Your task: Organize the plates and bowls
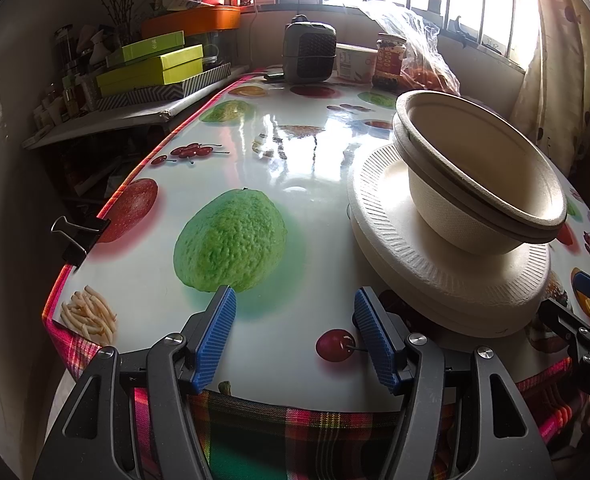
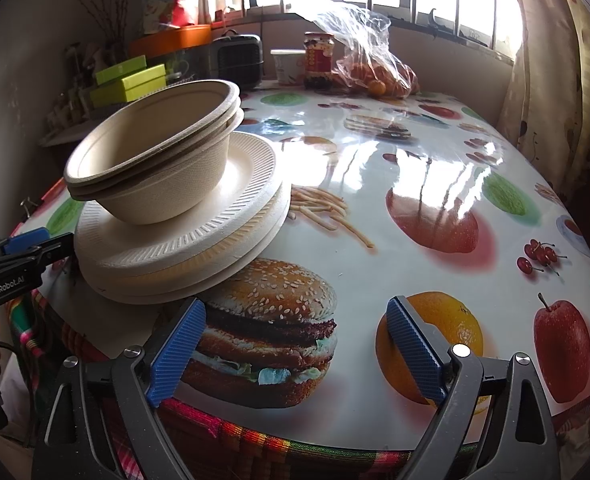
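On the table, near its front edge, everything for the job sits in one pile.

Table [image 1: 303, 168]: covered with a glossy cloth printed with fruit, a burger and fries; a plaid cloth hangs below its front edge, and a black binder clip [image 1: 79, 236] grips the left edge.

Plates [image 2: 183, 252]: a stack of white paper plates with ribbed rims, lying flat on the table near the front edge; the lower ones are shifted slightly sideways under the top one.

Bowls [image 2: 155, 156]: beige paper bowls nested together, standing on the top plate and tilted, their rims not level.

Back of the table: a dark small appliance [image 1: 310, 54], a white tub [image 1: 355, 62], a jar with a red label [image 1: 391, 62] and a clear plastic bag holding orange fruit [image 2: 375, 68], all well apart from the pile.

Side shelf: green boxes [image 1: 155, 68] and an orange box [image 1: 193, 20], left of the table.

Left tongs [image 1: 295, 332]: blue ribbed pads spread wide, nothing between them, hovering over the front edge just left of the plates.

Right tongs [image 2: 297, 344]: pads likewise spread with nothing between them, above the printed burger, just right of the plates.
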### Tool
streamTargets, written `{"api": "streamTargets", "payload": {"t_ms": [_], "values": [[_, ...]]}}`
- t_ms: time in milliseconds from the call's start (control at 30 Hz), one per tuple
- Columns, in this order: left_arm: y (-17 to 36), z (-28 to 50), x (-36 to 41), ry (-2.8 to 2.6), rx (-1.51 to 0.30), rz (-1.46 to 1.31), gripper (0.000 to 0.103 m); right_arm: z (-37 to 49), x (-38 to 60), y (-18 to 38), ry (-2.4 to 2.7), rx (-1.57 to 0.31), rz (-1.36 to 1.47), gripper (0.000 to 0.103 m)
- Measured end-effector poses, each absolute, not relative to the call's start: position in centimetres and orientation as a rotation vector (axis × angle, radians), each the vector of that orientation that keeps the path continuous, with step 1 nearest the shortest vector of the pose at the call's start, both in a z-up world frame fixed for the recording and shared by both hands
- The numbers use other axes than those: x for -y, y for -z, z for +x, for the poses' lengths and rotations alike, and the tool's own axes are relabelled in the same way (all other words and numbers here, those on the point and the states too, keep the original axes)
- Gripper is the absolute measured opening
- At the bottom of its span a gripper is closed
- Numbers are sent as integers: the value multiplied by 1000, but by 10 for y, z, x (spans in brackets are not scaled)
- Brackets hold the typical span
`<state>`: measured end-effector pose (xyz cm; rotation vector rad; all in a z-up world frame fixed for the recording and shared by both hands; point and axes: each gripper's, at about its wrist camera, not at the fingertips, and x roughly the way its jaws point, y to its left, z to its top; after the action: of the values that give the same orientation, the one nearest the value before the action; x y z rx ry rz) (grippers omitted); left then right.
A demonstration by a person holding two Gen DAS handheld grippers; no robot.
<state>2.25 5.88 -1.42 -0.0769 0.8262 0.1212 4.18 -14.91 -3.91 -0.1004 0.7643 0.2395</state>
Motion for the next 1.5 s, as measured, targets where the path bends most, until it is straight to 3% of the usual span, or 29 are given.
{"api": "streamTargets", "payload": {"t_ms": [1500], "values": [[15,22,-58,-122,-824,-76,64,41,149,40,-237,-762,-101,95]]}}
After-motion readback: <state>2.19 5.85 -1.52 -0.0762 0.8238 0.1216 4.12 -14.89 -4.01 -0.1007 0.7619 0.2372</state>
